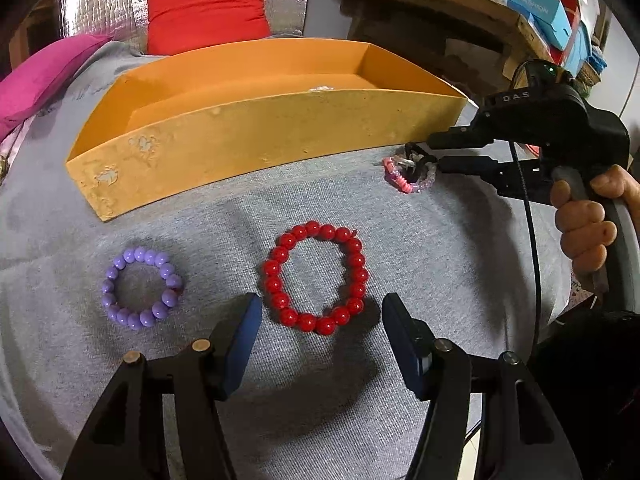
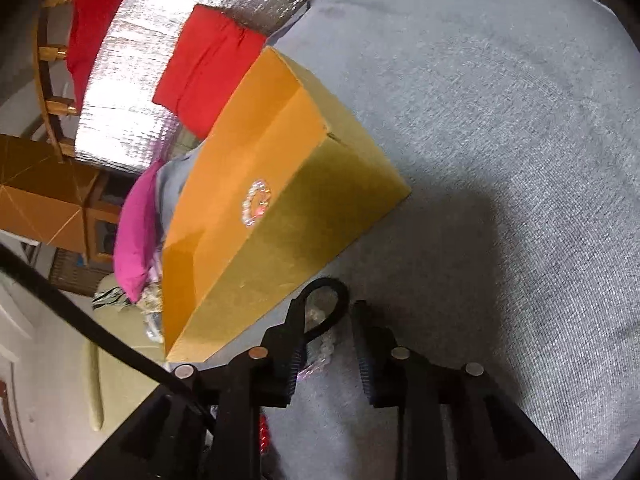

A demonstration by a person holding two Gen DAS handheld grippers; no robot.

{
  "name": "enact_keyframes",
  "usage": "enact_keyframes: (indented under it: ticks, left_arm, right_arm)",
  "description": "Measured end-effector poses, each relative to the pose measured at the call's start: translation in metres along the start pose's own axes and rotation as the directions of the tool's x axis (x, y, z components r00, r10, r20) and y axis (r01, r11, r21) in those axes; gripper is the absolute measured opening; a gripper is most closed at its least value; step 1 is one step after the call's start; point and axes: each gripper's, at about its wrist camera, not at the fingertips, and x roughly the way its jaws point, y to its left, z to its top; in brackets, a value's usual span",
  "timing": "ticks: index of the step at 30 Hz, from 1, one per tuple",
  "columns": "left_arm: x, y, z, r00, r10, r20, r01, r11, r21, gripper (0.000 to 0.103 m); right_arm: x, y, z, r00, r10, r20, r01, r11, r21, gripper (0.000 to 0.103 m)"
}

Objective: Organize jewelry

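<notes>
A red bead bracelet (image 1: 316, 278) and a purple bead bracelet (image 1: 142, 288) lie on the grey cloth (image 1: 360, 208) before the long orange box (image 1: 248, 144). My left gripper (image 1: 320, 320) is open, its fingers either side of the red bracelet's near edge. My right gripper (image 1: 424, 158) reaches a pile of pink, clear and black bracelets (image 1: 406, 174) by the box's right end. In the right wrist view this gripper (image 2: 326, 320) is open around a black band (image 2: 326, 304) and clear beads (image 2: 326, 348). A clear bracelet (image 2: 256, 202) lies inside the box (image 2: 304, 216).
Red (image 1: 206, 8) and magenta (image 1: 44, 76) cushions lie behind the box. A wooden shelf with a basket and blue cartons (image 1: 532, 4) stands at the back right. The right gripper's black cable (image 1: 528, 216) hangs over the cloth's right side.
</notes>
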Motion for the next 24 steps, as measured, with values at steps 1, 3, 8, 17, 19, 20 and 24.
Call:
enact_keyframes:
  ticks: [1,3,8,17,19,20,24]
  left_arm:
    - [0.000,0.000,-0.001,1.000,0.001,0.002,-0.001,1.000,0.001,0.058]
    - [0.001,-0.001,0.000,1.000,0.001,0.005,-0.001,1.000,0.002,0.052]
    - [-0.001,0.004,-0.001,1.000,0.009,0.017,-0.009,1.000,-0.011,0.035]
    - [-0.006,0.020,0.002,0.999,0.020,0.036,-0.018,0.998,-0.064,0.020]
    - [-0.003,0.021,0.004,0.999,0.023,0.033,-0.020,0.997,-0.070,0.020]
    - [-0.002,0.022,0.004,0.999,0.023,0.030,-0.020,0.997,-0.071,0.020]
    - [0.001,0.022,0.004,0.999,0.025,0.023,-0.023,0.997,-0.075,0.020]
  right_arm:
    - [0.002,0.000,0.001,1.000,0.000,0.006,0.000,1.000,0.004,0.027]
    - [0.003,0.001,0.002,1.000,-0.001,0.019,0.001,1.000,0.001,0.027]
    - [0.005,0.009,0.000,0.998,-0.049,0.043,0.052,0.997,-0.062,0.010]
    - [-0.018,0.027,-0.003,0.993,0.020,0.115,0.000,0.986,-0.169,0.007]
    - [-0.019,0.024,-0.002,0.996,0.037,0.086,-0.023,0.987,-0.156,0.007]
    - [-0.018,0.020,0.000,0.998,0.046,0.048,-0.039,0.990,-0.132,0.010]
    - [-0.007,0.016,-0.003,0.997,0.056,-0.046,-0.061,0.994,-0.094,0.018]
